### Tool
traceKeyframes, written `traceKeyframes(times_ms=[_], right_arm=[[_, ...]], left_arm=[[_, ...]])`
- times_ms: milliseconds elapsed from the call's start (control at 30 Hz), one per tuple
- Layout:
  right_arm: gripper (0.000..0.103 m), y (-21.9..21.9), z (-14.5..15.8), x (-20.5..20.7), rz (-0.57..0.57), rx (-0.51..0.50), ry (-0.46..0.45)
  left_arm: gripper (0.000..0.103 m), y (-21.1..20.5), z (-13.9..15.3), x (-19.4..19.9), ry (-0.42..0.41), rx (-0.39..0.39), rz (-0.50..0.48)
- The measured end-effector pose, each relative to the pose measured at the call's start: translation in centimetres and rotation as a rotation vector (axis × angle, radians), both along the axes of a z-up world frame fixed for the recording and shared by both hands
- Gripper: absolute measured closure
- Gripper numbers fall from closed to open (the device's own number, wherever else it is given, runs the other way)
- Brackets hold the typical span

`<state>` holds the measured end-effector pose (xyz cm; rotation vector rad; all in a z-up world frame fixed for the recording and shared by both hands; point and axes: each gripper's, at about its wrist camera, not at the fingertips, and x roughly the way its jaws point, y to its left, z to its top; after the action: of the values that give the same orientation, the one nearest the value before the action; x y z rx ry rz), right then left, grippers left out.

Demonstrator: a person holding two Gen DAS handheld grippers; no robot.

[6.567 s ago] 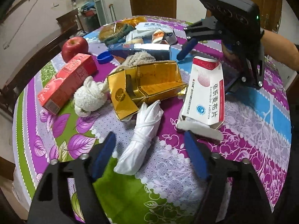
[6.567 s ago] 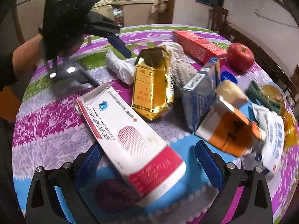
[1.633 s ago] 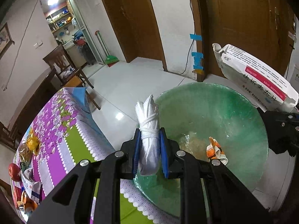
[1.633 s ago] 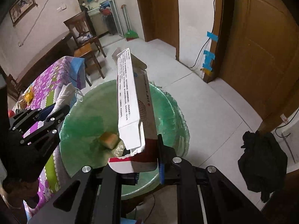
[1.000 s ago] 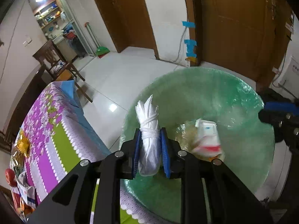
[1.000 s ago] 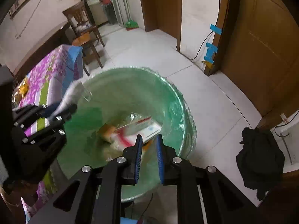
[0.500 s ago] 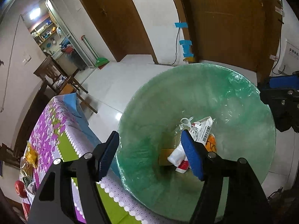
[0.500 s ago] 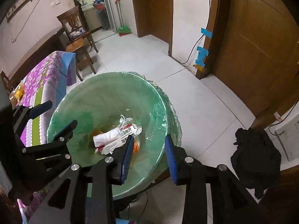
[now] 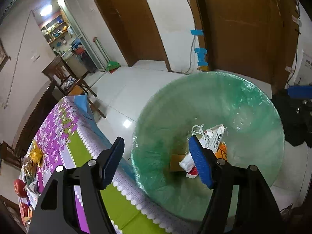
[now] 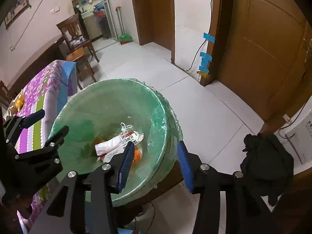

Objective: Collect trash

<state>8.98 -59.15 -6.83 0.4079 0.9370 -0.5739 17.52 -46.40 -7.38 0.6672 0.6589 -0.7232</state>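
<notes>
Both tongs empty: left gripper [image 9: 156, 163] wide; right gripper [image 10: 155, 164] part-open, jaws just widening. Bundle [image 10: 109, 145] and carton [image 10: 127, 139] lie in bin [image 10: 156, 101], centre. Table [image 9: 58, 128] at 9 o'clock holds the rest: probably light, crushable; grip cartons across flat sides.

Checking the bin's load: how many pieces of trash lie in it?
4 visible in the green bin: white tied bag, red-and-white carton beside it, orange wrapper, brown piece. More may be hidden underneath.

Left gripper [image 9: 157, 161] spread, empty – white bundle [image 9: 187, 160], box [image 9: 213, 137] in green bin [image 9: 253, 105].
</notes>
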Motion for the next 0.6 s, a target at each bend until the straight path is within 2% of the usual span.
traceKeyframes(times_ms=[167,367,500,600], right_arm=[[0.044,0.3,0.4,-1.3,-0.041,-0.013,-0.070],[0.034,1.9,1.3,-2.3,-0.088,-0.088,-0.152],[0.013,3.2,2.0,-2.8,-0.113,-0.100,-0.235],[0.005,4.5,2.8,-3.2,-0.124,-0.137,-0.297]], left_arm=[[0.037,1.9,0.7,0.5,-0.004,-0.047,0.055],[0.036,4.4,1.0,1.1,-0.003,-0.073,0.114],[0.032,6.3,1.3,1.2,-0.004,-0.086,0.148],[0.032,7.7,1.5,1.4,0.003,-0.097,0.172]])
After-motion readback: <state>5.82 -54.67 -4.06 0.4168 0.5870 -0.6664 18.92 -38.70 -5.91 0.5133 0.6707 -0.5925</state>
